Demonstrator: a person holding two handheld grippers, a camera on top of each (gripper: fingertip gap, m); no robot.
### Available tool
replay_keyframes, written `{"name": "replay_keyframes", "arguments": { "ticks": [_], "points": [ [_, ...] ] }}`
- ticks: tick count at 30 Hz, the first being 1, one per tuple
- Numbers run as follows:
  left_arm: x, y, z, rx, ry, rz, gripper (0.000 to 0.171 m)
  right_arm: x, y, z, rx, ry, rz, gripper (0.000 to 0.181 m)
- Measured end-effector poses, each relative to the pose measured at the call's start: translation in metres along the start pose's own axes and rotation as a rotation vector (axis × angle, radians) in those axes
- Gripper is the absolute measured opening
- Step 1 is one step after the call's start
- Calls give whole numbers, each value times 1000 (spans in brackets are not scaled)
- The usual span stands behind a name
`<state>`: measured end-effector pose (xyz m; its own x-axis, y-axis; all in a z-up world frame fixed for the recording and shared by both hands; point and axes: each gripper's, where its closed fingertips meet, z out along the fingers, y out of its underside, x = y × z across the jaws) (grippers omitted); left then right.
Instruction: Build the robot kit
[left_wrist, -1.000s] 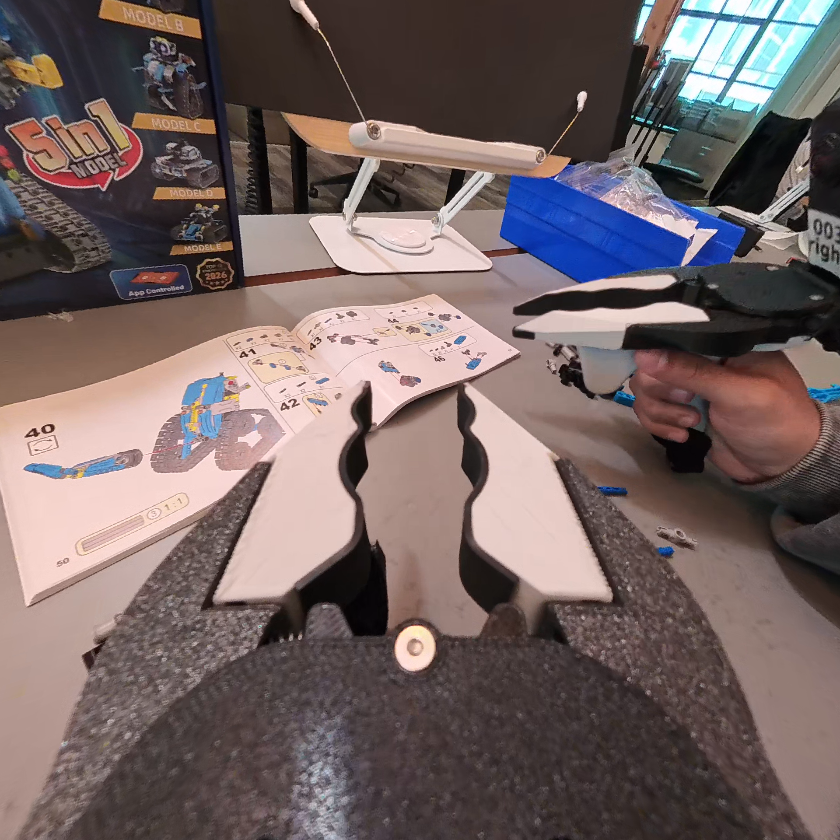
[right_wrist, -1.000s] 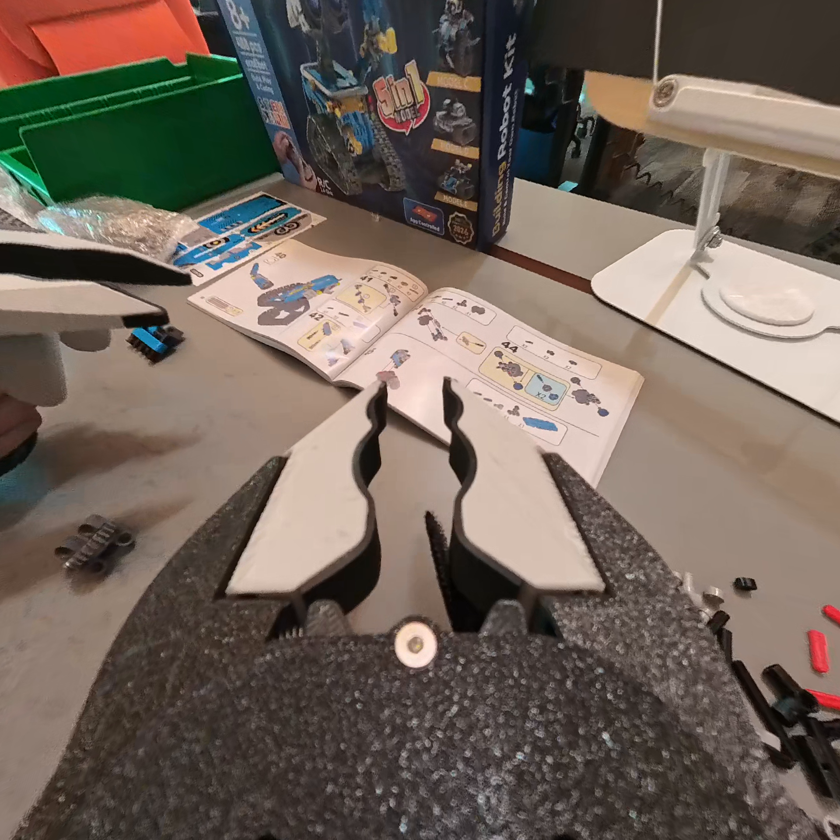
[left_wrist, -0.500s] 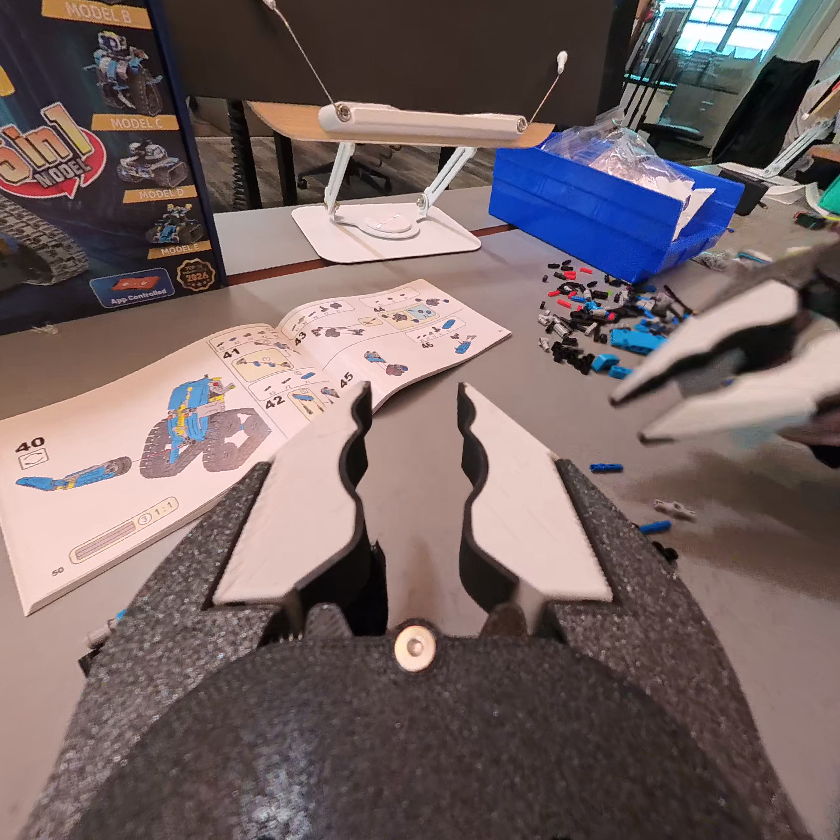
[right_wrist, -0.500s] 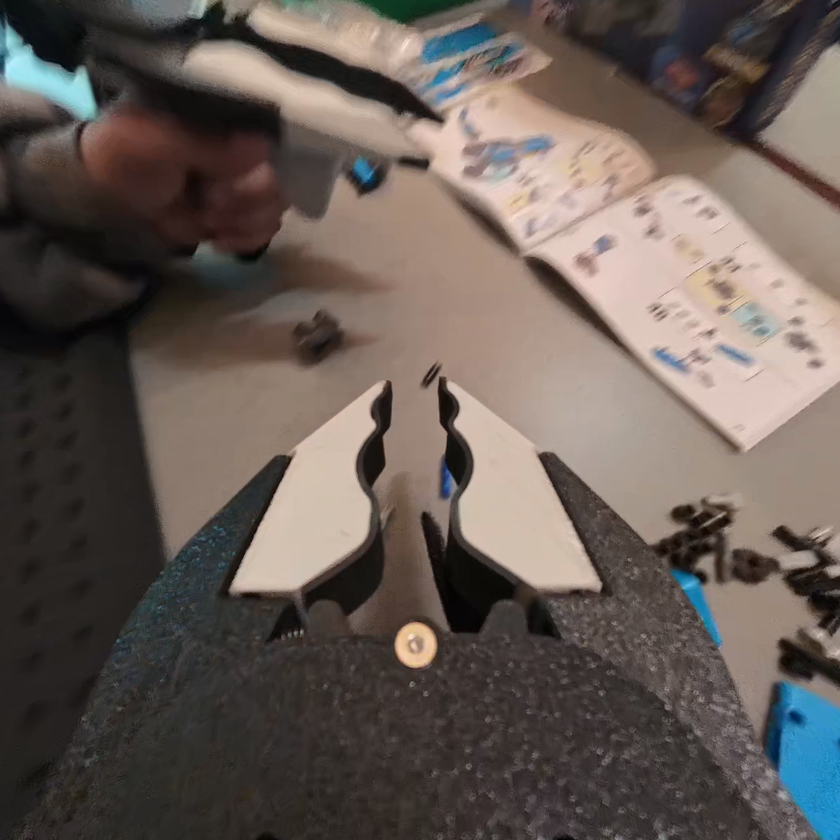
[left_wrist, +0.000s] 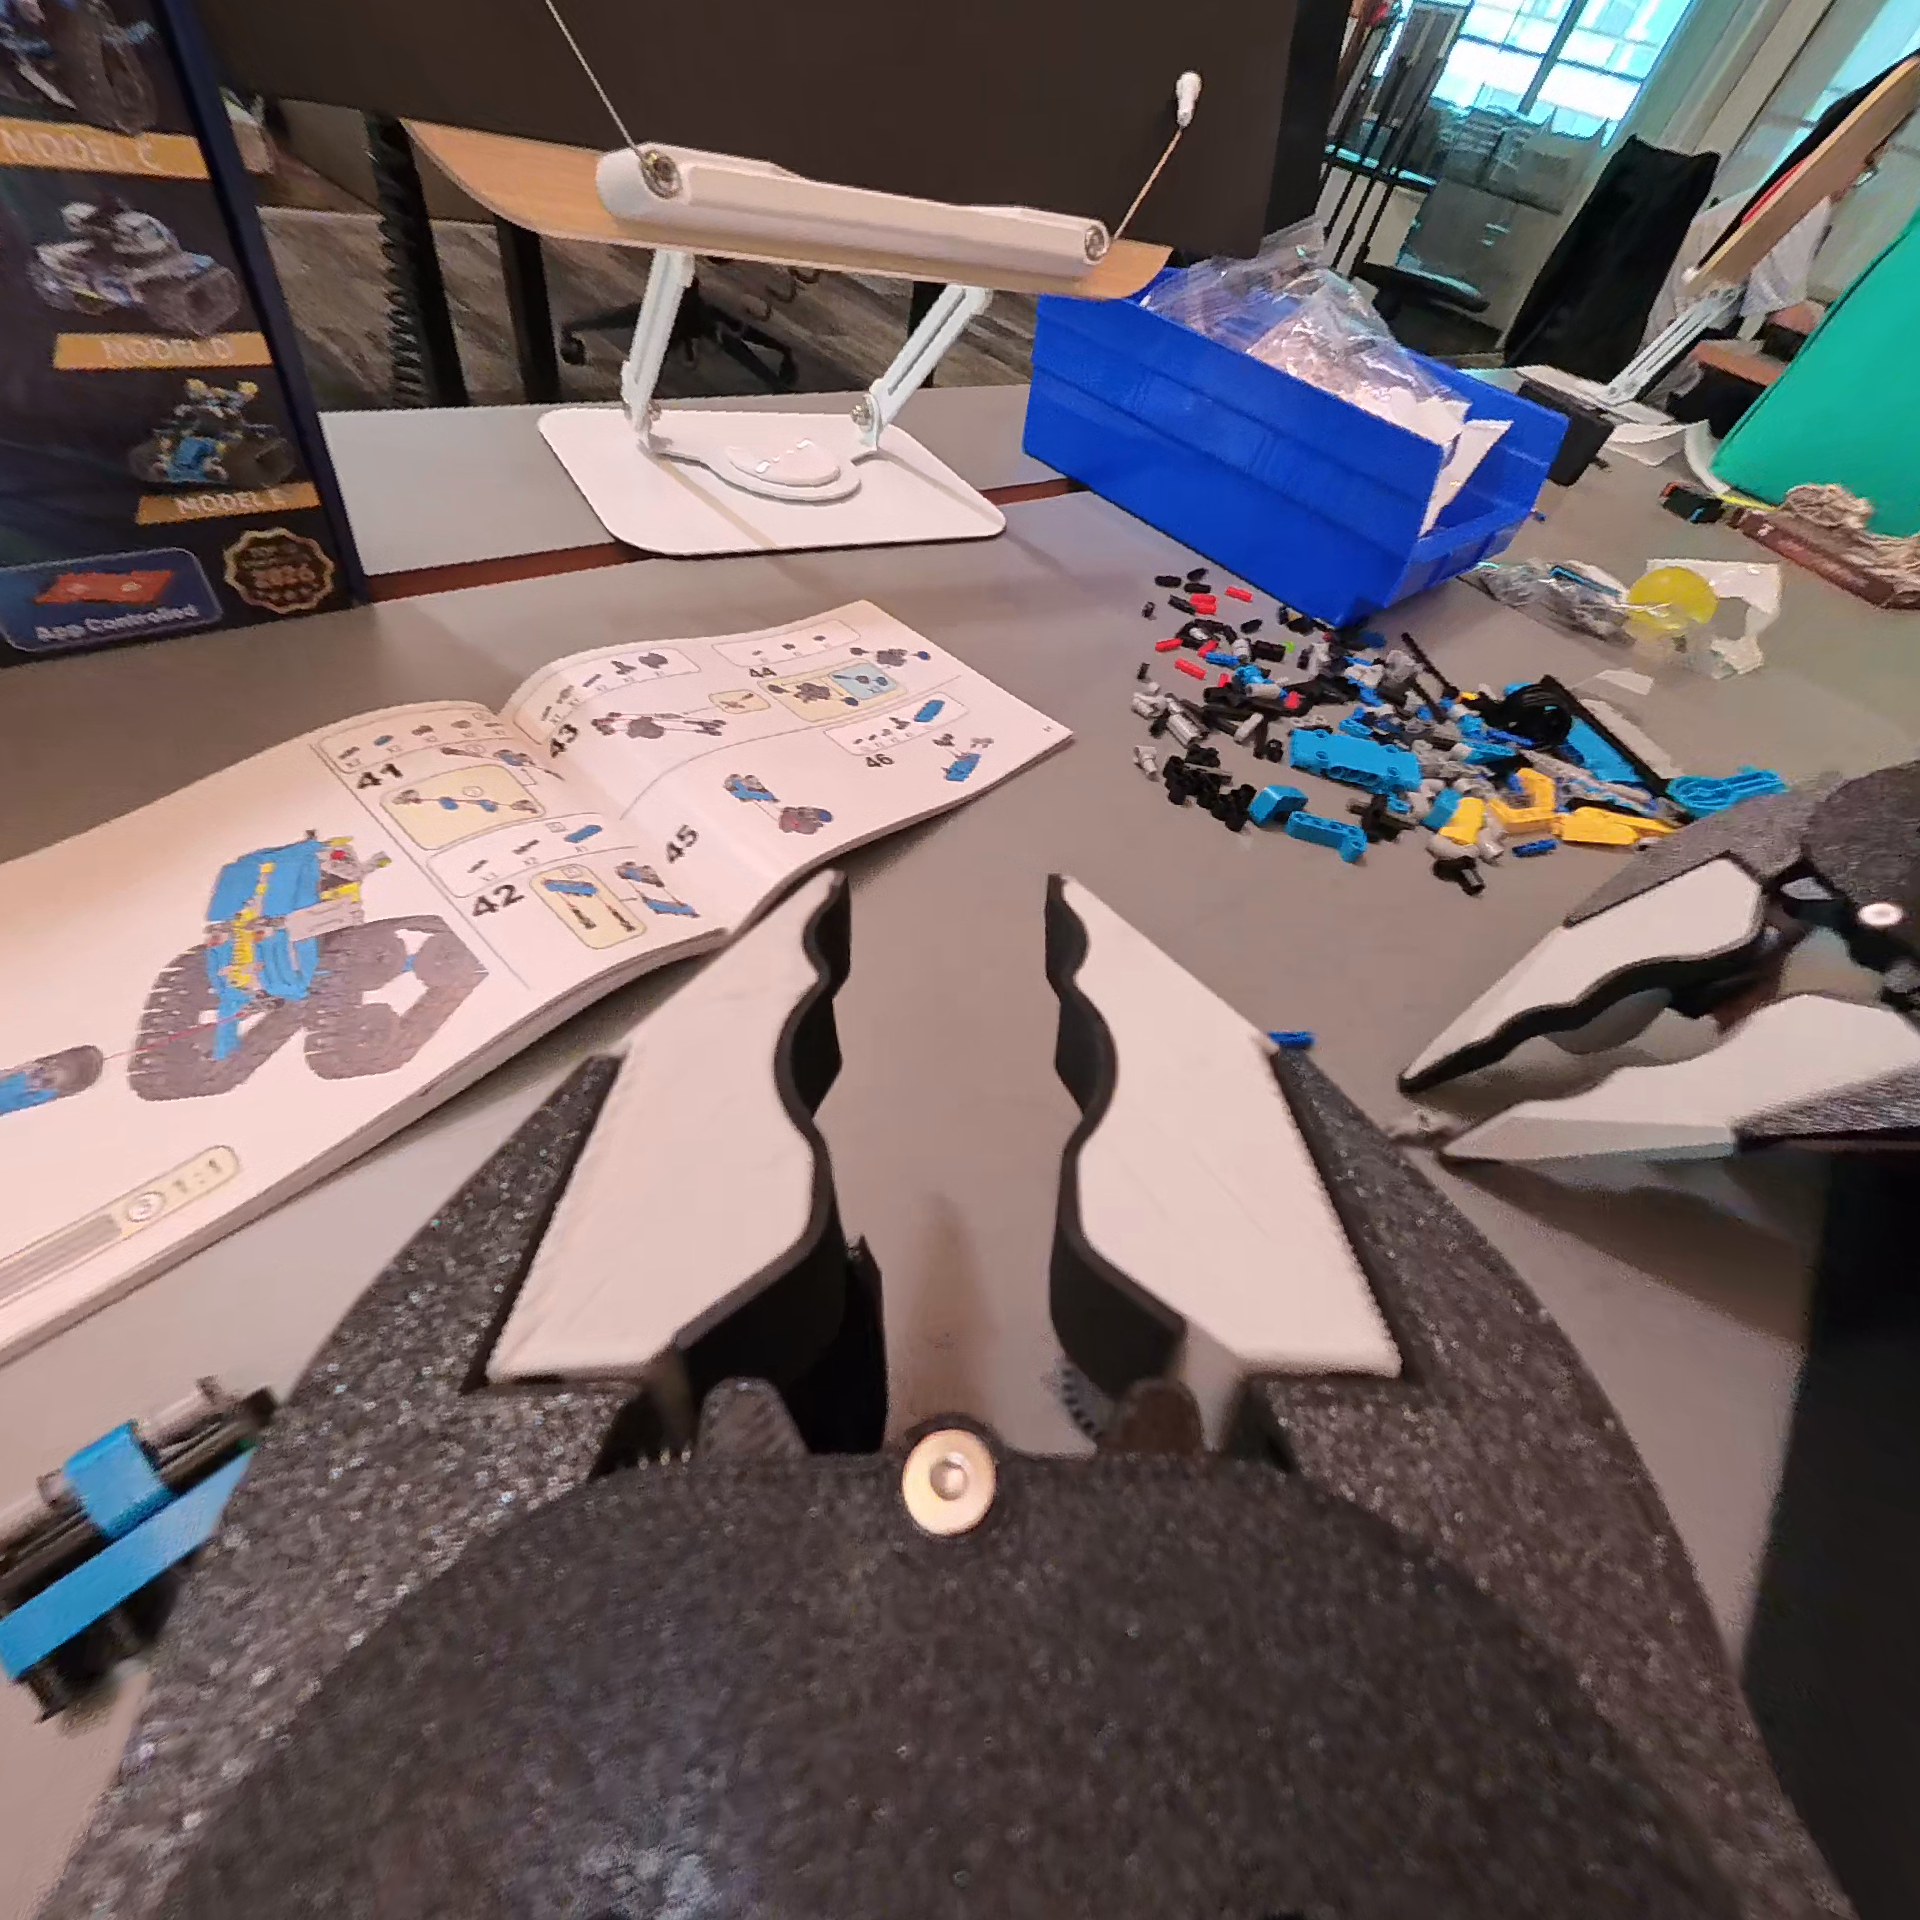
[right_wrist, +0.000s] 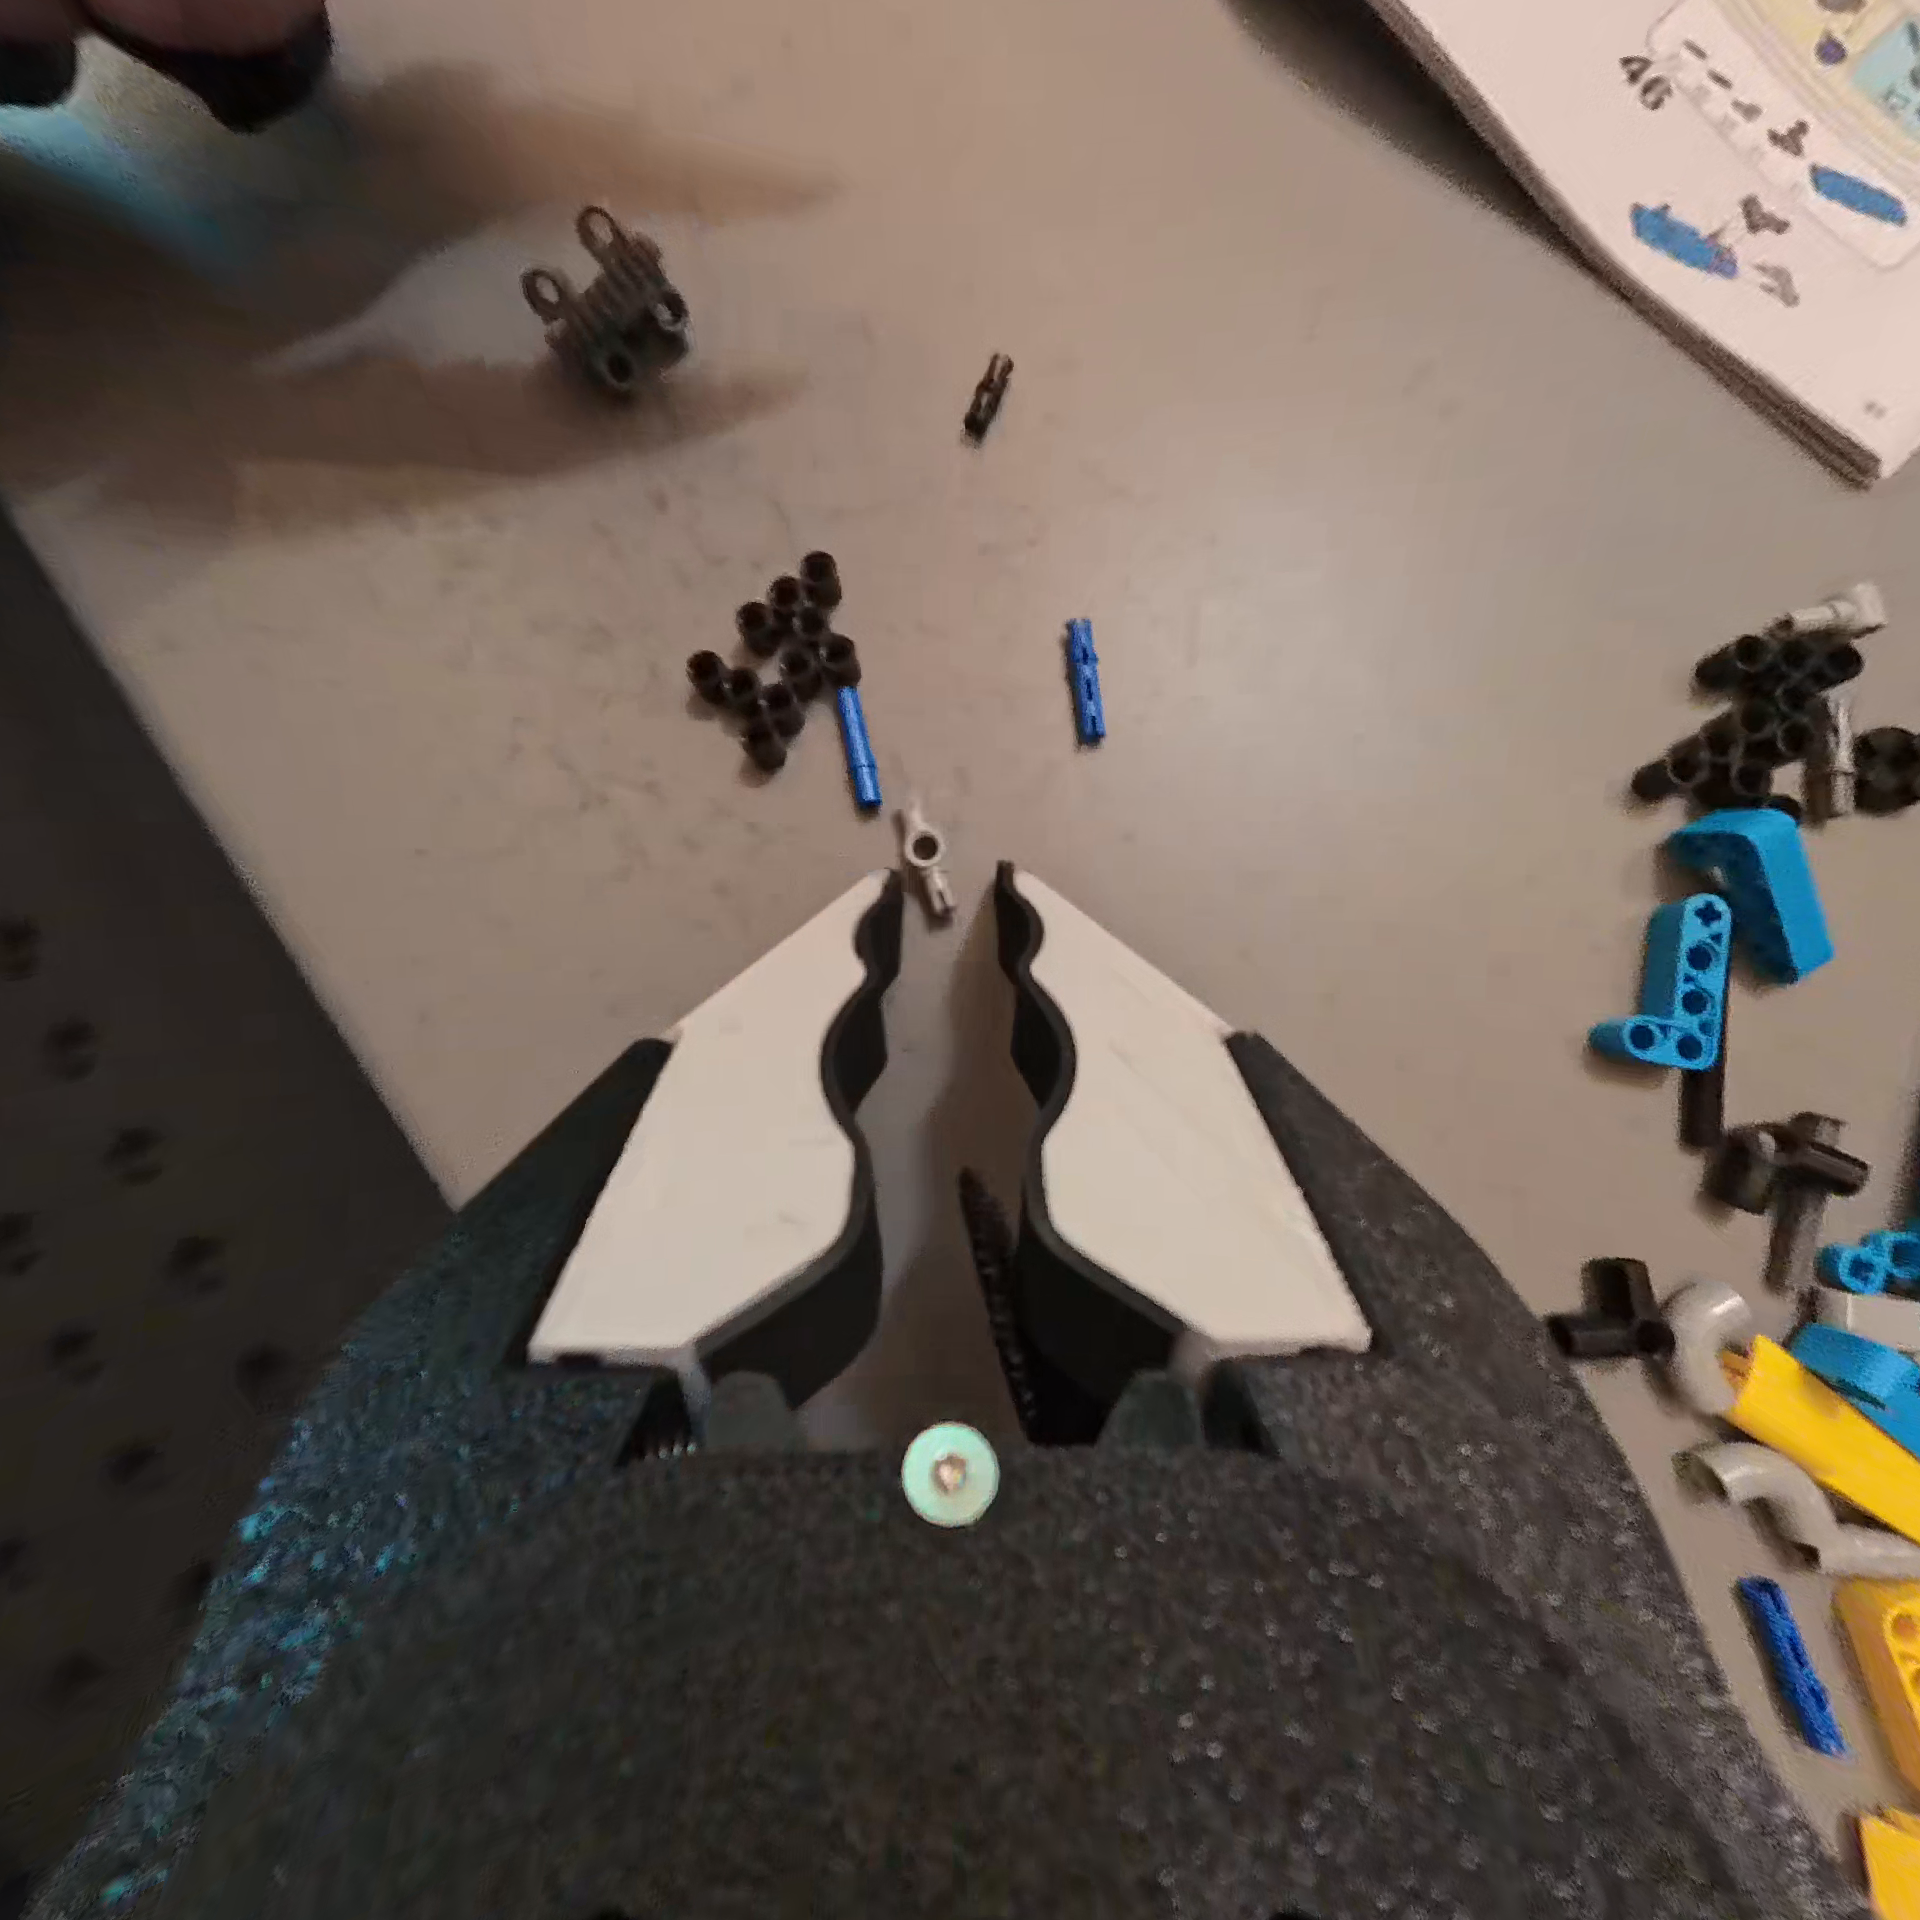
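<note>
My right gripper (right_wrist: 943, 878) is open with a narrow gap and points down at the grey table (right_wrist: 1299, 644). A small grey connector (right_wrist: 925, 857) lies right at its fingertips, between them, not gripped. Two blue pins (right_wrist: 857, 743) (right_wrist: 1083, 681) and a cluster of black beams (right_wrist: 779, 655) lie just beyond. My left gripper (left_wrist: 943, 888) is open and empty, low over the table beside the open instruction booklet (left_wrist: 520, 831). The right gripper also shows in the left wrist view (left_wrist: 1429, 1112), tips on the table.
A pile of blue, black and yellow parts (left_wrist: 1403, 748) lies right of the booklet, before a blue bin (left_wrist: 1247, 447). A white stand (left_wrist: 779, 468) and a kit box (left_wrist: 104, 364) stand behind. A blue-black assembly (left_wrist: 94, 1527) is at the lower left. A dark mat (right_wrist: 104, 1143) borders the table. Left tips to right tips: about 20 cm.
My right gripper has swung from facing the booklet down to the loose small parts, its tips now at the grey connector. The left gripper stays open and has turned slightly right.
</note>
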<state>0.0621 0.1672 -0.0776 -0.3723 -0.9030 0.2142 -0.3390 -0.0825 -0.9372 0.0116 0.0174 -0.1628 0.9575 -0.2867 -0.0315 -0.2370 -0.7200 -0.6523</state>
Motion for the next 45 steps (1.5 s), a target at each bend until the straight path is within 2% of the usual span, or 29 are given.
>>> {"name": "replay_keyframes", "arguments": {
  "ticks": [3, 6, 8, 11, 13, 14, 23, 26, 31, 34, 36, 39, 42, 45],
  "points": [
    [17, -2, -1, 3, 99, -84, 37, -1, -5, -2, 35, 3, -30, 0],
    [39, 2, 0, -33, 229, -148, 37, 0, -14, -2, 61, 47, -93, 0],
    [52, 8, 0, -66, 286, -118, 37, 0, -24, -5, 103, 67, -106, 0],
    [64, 18, 0, -112, 318, -51, 36, -5, -20, -3, 79, 11, -83, 0],
    [72, 23, 0, -138, 344, -27, 36, -18, -13, -1, 50, -76, -71, 17],
    [74, 26, 1, -149, 350, -18, 35, -19, -12, 0, 43, -71, -73, 20],
    [79, 33, 2, -184, 368, 0, 30, -22, -18, 14, 57, -51, -102, 19],
    [78, 33, 2, -184, 361, 1, 30, -21, -19, 18, 58, -46, -99, 9],
    [81, 36, 2, -198, 378, -13, 30, -8, -19, 14, 59, 4, -97, 8],
    [86, 34, 1, -195, 410, -37, 31, -9, -44, -2, 194, 3, -84, 7],
    [89, 30, -1, -175, 434, -45, 31, -12, -68, -17, 333, -71, 31, 7],
    [99, 18, -9, -110, 483, -8, 31, -11, -101, -36, 540, -306, 370, 7],
    [109, 8, -14, -35, 481, 72, 38, -10, -123, -49, 692, -663, 744, 7],
    [112, -5, -19, 35, 475, 60, 36, -11, -133, -56, 776, -949, 943, 6]
  ]
}}
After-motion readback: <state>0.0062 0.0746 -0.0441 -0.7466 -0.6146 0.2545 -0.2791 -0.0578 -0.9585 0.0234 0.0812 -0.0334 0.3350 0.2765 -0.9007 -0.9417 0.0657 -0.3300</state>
